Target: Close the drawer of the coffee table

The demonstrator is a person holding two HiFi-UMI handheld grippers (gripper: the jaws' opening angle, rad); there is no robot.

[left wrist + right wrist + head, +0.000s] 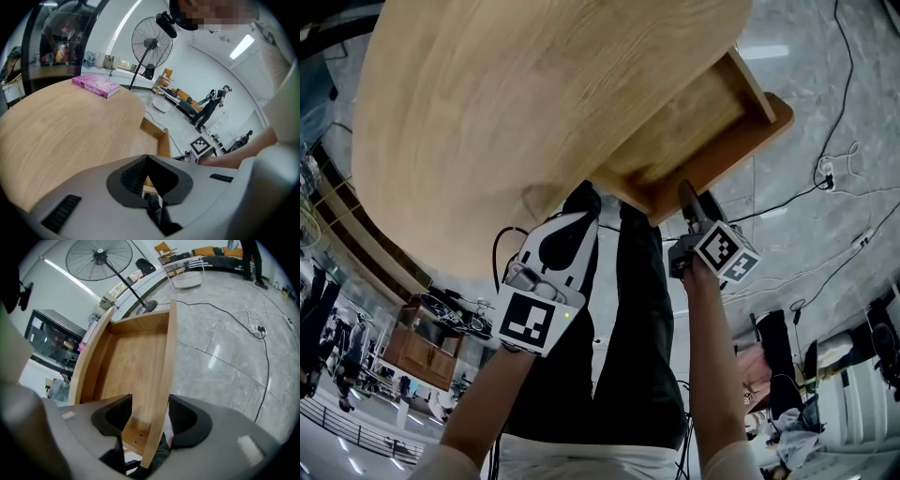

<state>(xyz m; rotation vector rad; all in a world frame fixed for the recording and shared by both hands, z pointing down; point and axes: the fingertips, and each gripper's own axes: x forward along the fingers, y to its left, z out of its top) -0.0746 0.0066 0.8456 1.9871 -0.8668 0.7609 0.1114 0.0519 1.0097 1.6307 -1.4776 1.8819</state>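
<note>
Right claw (150, 403) straddles the drawer's (136, 357) front panel, jaws apart; left claw (147, 160) pinched together.

Drawer (694, 127) rear hidden under tabletop (516, 103); book (96, 86) title unreadable

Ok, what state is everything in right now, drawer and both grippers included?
Light wooden drawer of the oval coffee table: pulled open, empty.
Right gripper: jaws apart, astride the drawer's front panel.
Left gripper: jaws together, holding nothing.
Pink book: closed, lying flat on that table.
</note>
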